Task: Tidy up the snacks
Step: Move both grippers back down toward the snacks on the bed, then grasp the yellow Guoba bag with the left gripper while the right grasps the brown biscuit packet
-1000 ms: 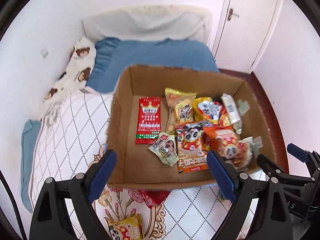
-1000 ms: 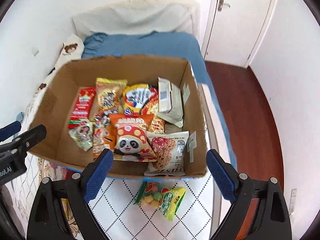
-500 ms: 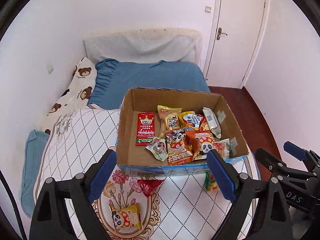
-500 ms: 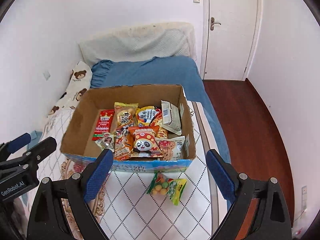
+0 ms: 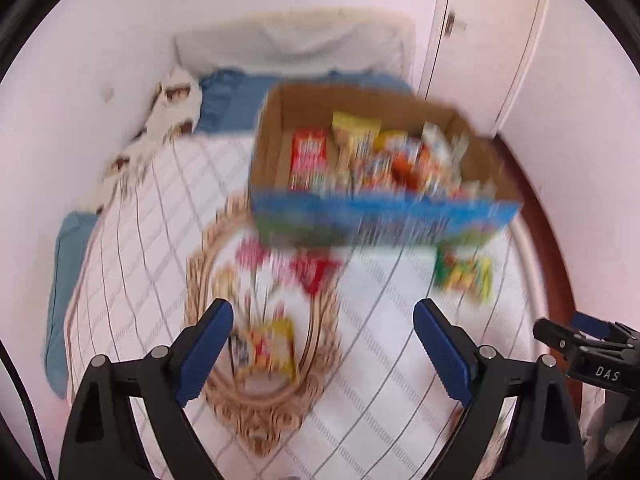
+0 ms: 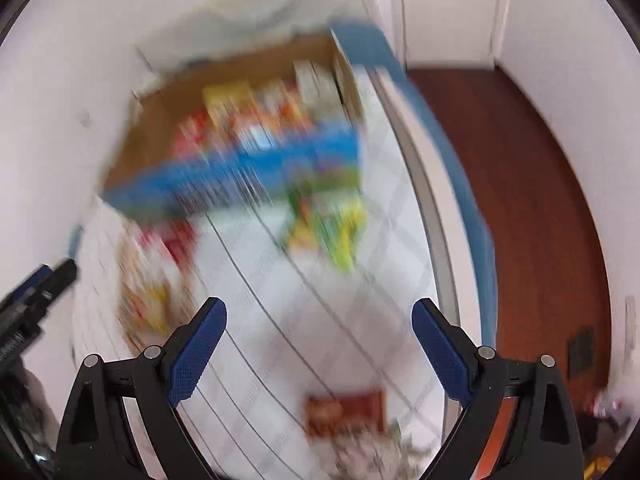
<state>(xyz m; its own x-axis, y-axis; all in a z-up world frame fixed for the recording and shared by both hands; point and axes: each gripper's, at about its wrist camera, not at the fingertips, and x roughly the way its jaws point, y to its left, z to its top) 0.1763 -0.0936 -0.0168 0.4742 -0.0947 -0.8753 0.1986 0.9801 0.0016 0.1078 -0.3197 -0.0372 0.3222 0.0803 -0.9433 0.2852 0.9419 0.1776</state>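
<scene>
Both views are pretty smeared, but the big cardboard box (image 5: 280,136) sits on the quilted bed cover (image 5: 380,360) packed with snack packets, and that's the anchor here. In front of the box lie three loose ones: a green-yellow packet (image 5: 464,276) by its right corner, a red packet (image 5: 316,272) by its front wall, and a yellow packet (image 5: 268,348) nearer the camera. The left gripper (image 5: 323,328) and right gripper (image 6: 319,326) hang over the cover short of the box, jaws spread wide, nothing between them.
</scene>
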